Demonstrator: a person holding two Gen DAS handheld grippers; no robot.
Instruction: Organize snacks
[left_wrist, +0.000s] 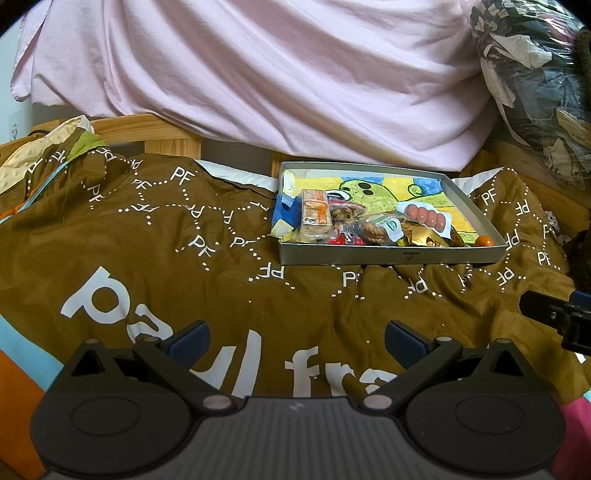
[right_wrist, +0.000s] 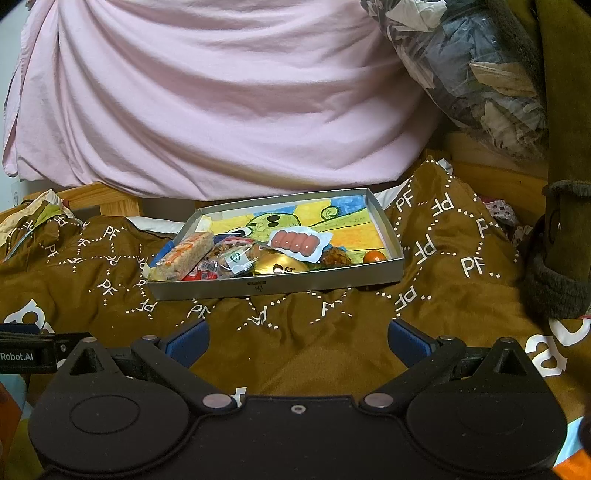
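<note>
A shallow grey box (left_wrist: 391, 254) (right_wrist: 277, 286) with a colourful drawing on its floor lies on a brown blanket. Snacks are piled along its near side: a rice-crisp bar (left_wrist: 314, 216) (right_wrist: 184, 254), a pack of small sausages (left_wrist: 426, 216) (right_wrist: 295, 240), a wrapped cookie (left_wrist: 380, 227) (right_wrist: 236, 258), a gold packet (right_wrist: 280, 266) and a small orange ball (left_wrist: 484, 241) (right_wrist: 373, 256). My left gripper (left_wrist: 295, 338) is open, well short of the box, nothing between its fingers. Just as wide open and empty, my right gripper (right_wrist: 297, 338) hovers over the blanket in front of the box.
The brown blanket (left_wrist: 166, 240) (right_wrist: 443, 258) with white lettering covers the bed. A pink sheet (left_wrist: 277, 74) (right_wrist: 221, 92) hangs behind the box. A clear bag of clothes (left_wrist: 535, 74) (right_wrist: 469, 66) sits at the back right. A wooden frame (left_wrist: 147, 133) shows at left.
</note>
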